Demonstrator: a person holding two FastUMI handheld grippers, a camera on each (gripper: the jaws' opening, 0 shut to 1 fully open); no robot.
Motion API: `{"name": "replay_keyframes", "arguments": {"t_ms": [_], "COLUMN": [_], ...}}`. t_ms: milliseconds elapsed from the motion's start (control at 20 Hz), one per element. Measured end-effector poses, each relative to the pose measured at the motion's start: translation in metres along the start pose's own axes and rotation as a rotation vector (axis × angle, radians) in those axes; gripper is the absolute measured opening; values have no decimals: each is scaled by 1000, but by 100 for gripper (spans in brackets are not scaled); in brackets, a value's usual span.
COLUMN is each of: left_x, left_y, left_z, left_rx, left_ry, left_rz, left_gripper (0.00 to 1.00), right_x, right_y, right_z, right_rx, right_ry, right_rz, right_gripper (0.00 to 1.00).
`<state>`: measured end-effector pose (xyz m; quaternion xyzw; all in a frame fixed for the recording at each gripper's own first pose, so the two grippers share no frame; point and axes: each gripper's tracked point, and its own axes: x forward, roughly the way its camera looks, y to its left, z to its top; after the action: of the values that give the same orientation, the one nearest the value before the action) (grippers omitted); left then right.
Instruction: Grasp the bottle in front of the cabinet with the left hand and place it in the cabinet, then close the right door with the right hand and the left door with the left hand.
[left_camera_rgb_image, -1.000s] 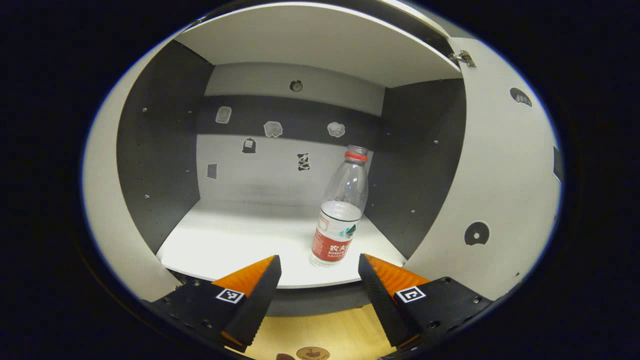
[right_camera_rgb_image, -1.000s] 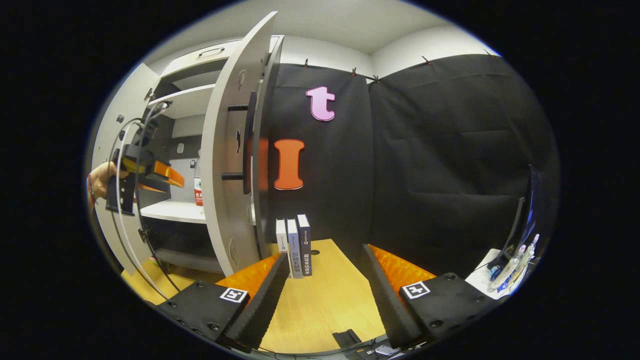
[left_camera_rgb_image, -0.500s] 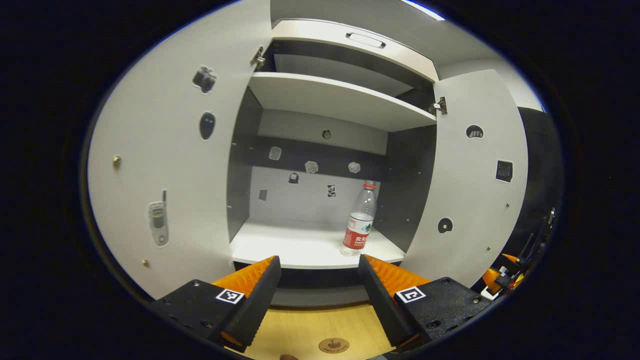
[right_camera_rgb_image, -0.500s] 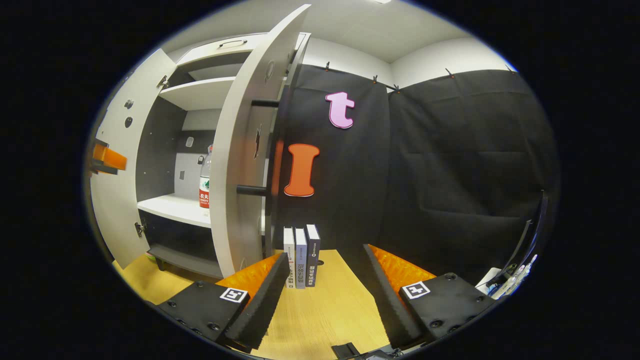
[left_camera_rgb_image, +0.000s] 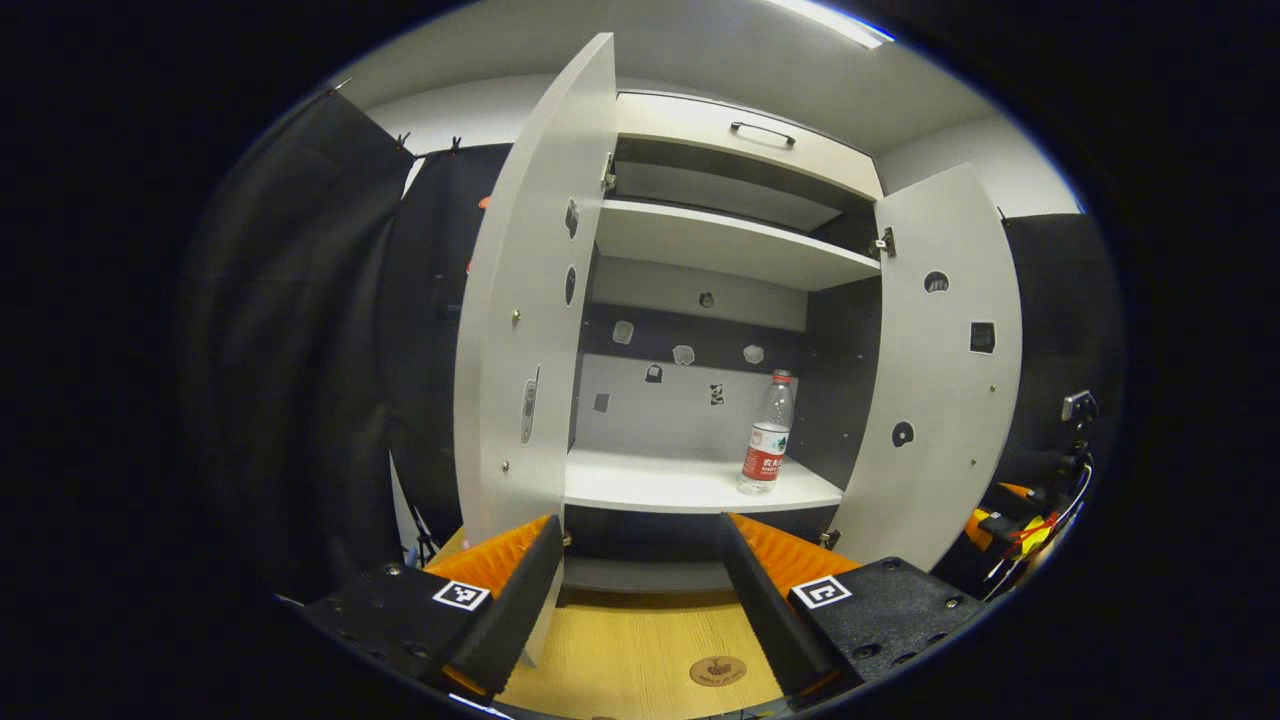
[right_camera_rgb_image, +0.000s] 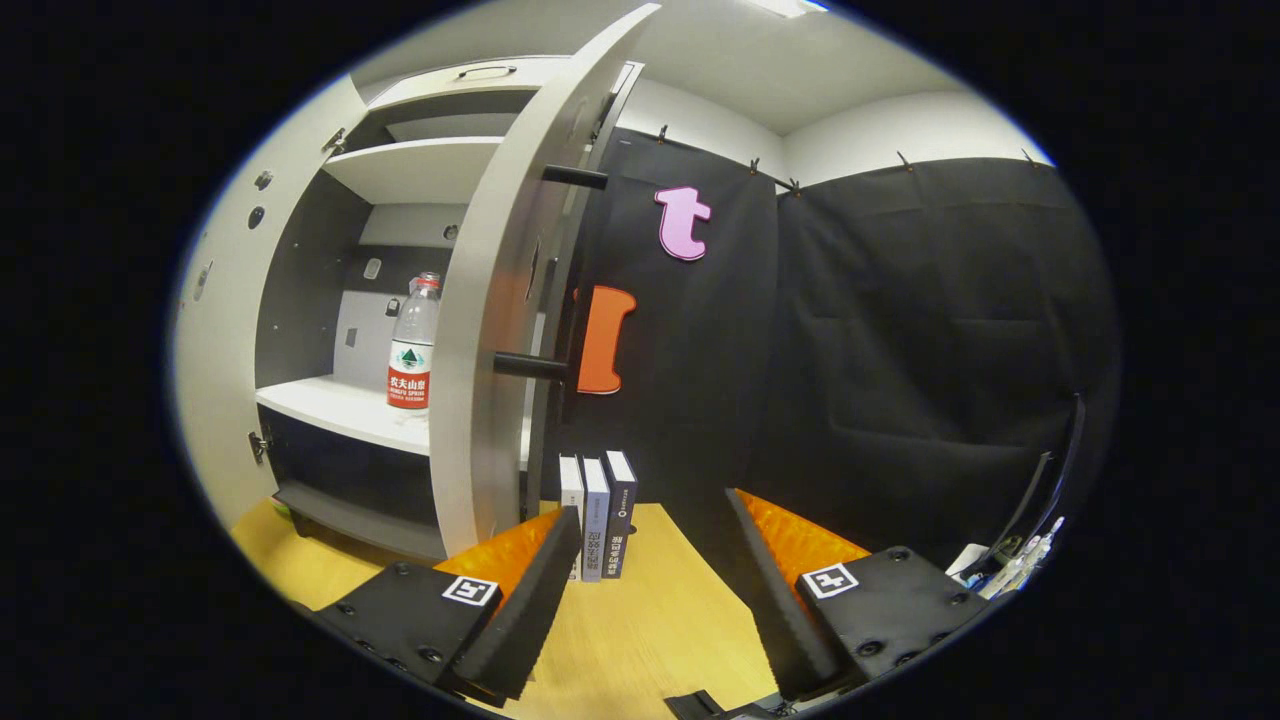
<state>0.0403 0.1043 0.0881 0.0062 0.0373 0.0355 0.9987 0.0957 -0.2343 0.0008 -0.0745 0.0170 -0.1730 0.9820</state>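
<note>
- On the cabinet's (left_camera_rgb_image: 745, 135) lower shelf (left_camera_rgb_image: 690, 490): bottle (left_camera_rgb_image: 767, 447) upright, right side, near the right wall.
- Left door (left_camera_rgb_image: 530, 330) and right door (left_camera_rgb_image: 940, 370) both swung wide.
- Left gripper (left_camera_rgb_image: 640, 545): jaws spread wide, nothing held, well back from the shelf.
- Right gripper (right_camera_rgb_image: 650, 535): jaws wide apart, empty, just beside the right door's outer edge, above the wood tabletop (right_camera_rgb_image: 640, 620).
- Three books (right_camera_rgb_image: 595, 515) upright behind it.
</note>
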Motion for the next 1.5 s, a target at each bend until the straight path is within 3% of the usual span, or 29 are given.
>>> {"name": "replay_keyframes", "arguments": {"t_ms": [50,400,700,750,800,1100,1400,1450,1500], "left_x": [-4,-18,-33,-34,-35,-34,-38,-38,-37], "left_y": [1,10,43,46,47,46,66,70,73], "left_z": [2,10,13,13,14,16,15,14,14], "left_rx": [0,-36,-39,-37,-34,-64,-52,-50,-50], "left_ry": [-8,-44,-58,-59,-62,-68,-68,-69,-68], "left_rz": [-9,-43,17,22,23,10,62,69,77], "left_gripper": [94,95,95,95,94,94,94,94,94], "right_x": [-2,-9,-8,-8,-9,-5,5,9,15], "right_y": [5,74,101,102,102,119,160,168,176], "right_z": [2,11,12,13,13,15,21,21,21], "right_rx": [-3,17,29,33,36,40,24,24,27], "right_ry": [-7,-16,-11,-10,-8,-1,-23,-23,-22], "right_rz": [8,122,163,163,162,200,265,275,288], "right_gripper": [87,87,87,94,87,87,87,94,94]}}
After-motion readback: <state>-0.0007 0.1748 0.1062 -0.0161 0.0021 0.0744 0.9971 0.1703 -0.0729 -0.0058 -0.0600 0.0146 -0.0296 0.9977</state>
